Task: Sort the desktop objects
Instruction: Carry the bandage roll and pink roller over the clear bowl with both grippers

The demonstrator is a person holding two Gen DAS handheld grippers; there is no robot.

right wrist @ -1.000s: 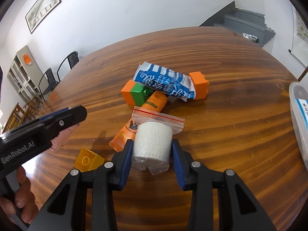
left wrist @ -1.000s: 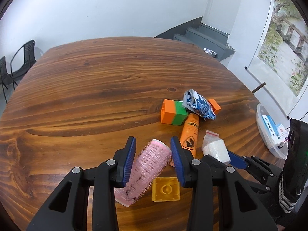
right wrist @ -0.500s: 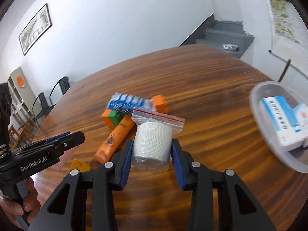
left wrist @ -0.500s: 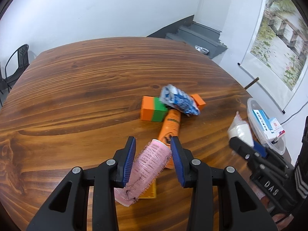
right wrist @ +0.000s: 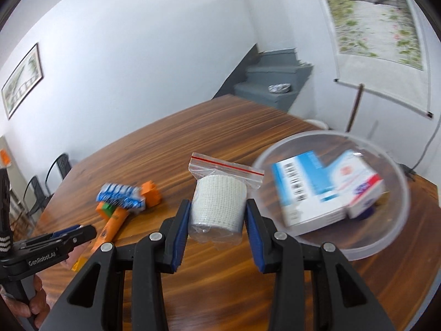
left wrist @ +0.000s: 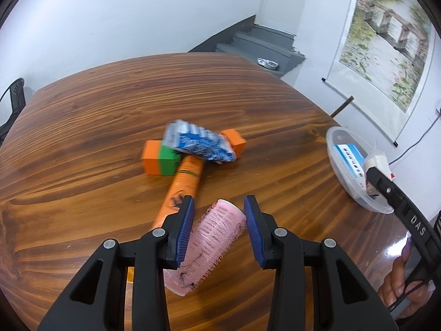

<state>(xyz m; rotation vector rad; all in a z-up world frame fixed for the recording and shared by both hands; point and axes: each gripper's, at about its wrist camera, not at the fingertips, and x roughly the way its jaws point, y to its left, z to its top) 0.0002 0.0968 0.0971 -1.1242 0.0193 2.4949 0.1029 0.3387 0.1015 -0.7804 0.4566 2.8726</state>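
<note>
A transport step was in hand. The right gripper [right wrist: 217,215] was clamped on the bagged gauze roll [right wrist: 218,203], mid-frame, beside the clear bin [right wrist: 397,237] at right. The left gripper [left wrist: 217,229] was closed around the pink hair roller [left wrist: 209,245], lower centre. Release over the bin was judged next.

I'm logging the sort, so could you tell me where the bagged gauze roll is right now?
In the right wrist view, the bagged gauze roll is gripped in the right gripper, just left of the clear plastic bowl holding boxes.
</note>
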